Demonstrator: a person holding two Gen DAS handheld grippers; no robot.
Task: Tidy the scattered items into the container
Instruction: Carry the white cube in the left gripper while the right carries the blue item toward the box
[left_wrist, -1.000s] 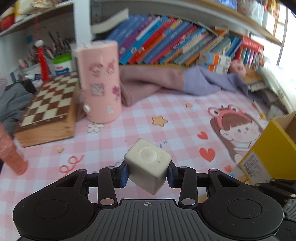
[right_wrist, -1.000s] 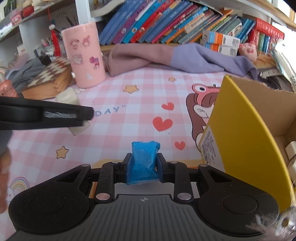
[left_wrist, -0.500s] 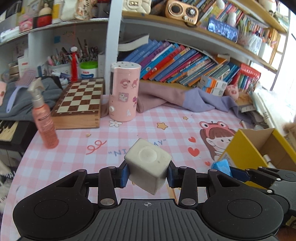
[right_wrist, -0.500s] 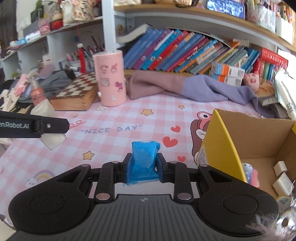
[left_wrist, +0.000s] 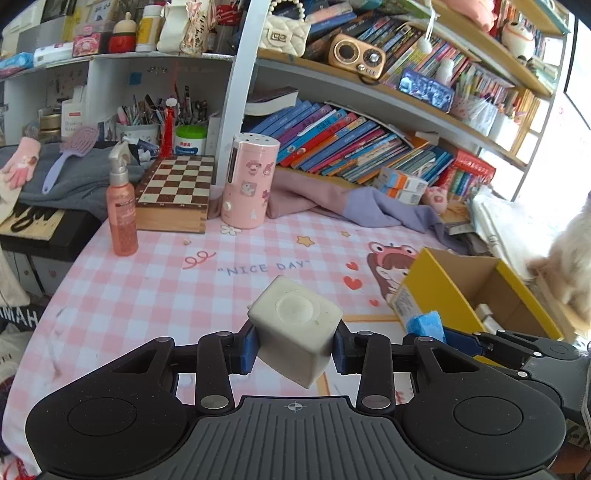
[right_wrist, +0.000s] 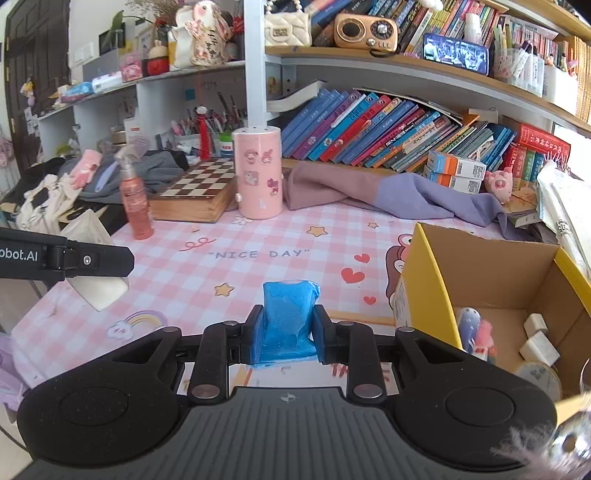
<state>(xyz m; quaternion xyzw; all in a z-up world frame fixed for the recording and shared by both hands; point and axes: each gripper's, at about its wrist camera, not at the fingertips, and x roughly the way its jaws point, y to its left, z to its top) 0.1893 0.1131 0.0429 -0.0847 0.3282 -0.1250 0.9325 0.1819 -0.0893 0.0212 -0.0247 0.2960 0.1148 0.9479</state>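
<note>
My left gripper (left_wrist: 293, 349) is shut on a cream-white cube with a round dimple (left_wrist: 295, 328), held tilted above the pink checked tablecloth. My right gripper (right_wrist: 288, 332) is shut on a crumpled blue packet (right_wrist: 288, 319). The packet also shows in the left wrist view (left_wrist: 424, 325), beside the yellow cardboard box (left_wrist: 436, 295). The box (right_wrist: 424, 284) stands open at the right of the right wrist view and holds several small items. The left gripper and its cube (right_wrist: 99, 293) show at the left of that view.
At the back stand a pink cylinder with stickers (left_wrist: 249, 181), a wooden chessboard box (left_wrist: 175, 195) and a pink spray bottle (left_wrist: 122, 206). A purple and lilac cloth (right_wrist: 388, 192) lies under the row of books. A white furry animal (left_wrist: 569, 258) is at the far right.
Both grippers have pulled back and risen, so the whole table and shelves now show. Each keeps its hold. The open box has come into view on the right.
</note>
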